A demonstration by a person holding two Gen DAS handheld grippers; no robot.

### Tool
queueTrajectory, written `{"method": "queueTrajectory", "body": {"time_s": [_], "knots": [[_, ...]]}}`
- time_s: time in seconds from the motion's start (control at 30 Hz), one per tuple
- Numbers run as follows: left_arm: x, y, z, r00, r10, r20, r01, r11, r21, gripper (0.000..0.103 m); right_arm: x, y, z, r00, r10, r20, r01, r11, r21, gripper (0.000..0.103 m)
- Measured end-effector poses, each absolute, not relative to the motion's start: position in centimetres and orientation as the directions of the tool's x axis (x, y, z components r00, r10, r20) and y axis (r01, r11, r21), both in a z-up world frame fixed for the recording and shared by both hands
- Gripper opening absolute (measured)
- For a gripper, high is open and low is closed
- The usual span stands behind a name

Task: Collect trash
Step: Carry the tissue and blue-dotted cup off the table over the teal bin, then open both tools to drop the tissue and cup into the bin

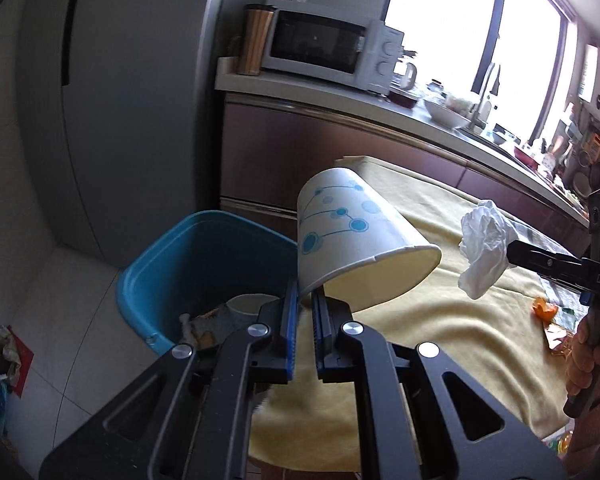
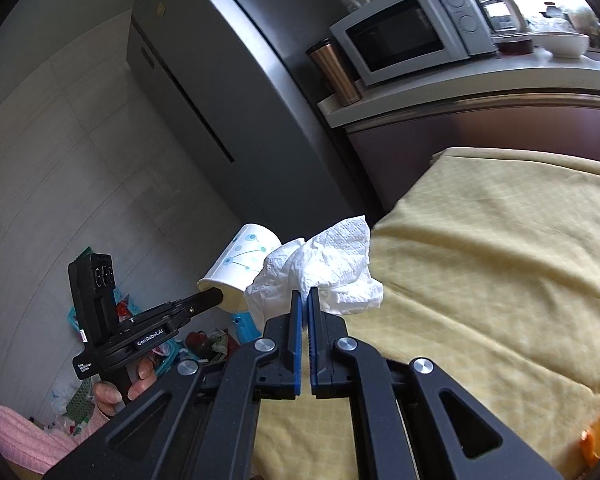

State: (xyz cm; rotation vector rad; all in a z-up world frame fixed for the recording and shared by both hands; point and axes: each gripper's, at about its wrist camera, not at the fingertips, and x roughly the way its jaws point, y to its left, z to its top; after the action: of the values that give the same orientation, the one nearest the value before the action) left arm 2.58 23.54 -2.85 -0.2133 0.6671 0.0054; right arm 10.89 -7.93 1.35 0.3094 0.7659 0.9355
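Both grippers — left gripper (image 1: 305,300), right gripper (image 2: 305,300) — clamped.

"GenRobot.AI" on left tool (image 2: 210,298)

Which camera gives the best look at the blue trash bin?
The left wrist view. There the blue trash bin shows its open mouth with trash inside, beside the table, under the paper cup pinched by the left gripper. The right wrist view shows only a blue sliver below the cup.
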Motion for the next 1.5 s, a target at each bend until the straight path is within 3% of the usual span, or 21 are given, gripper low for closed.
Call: {"method": "queueTrajectory", "body": {"time_s": [0.6, 1.5], "knots": [[2.8, 29.7, -6.3, 0.734, 0.015, -0.679, -0.225, 0.949, -0.222, 0.007, 12.7, 0.6, 0.8, 0.260, 0.815, -0.518, -0.662, 0.541, 0.519, 0.002], [5.9, 31.3, -11.6, 0.635, 0.077, -0.769, -0.324, 0.930, -0.174, 0.007, 13.8, 8.1, -1.9, 0.212, 0.741, -0.637, -0.652, 0.593, 0.473, 0.002]]}}
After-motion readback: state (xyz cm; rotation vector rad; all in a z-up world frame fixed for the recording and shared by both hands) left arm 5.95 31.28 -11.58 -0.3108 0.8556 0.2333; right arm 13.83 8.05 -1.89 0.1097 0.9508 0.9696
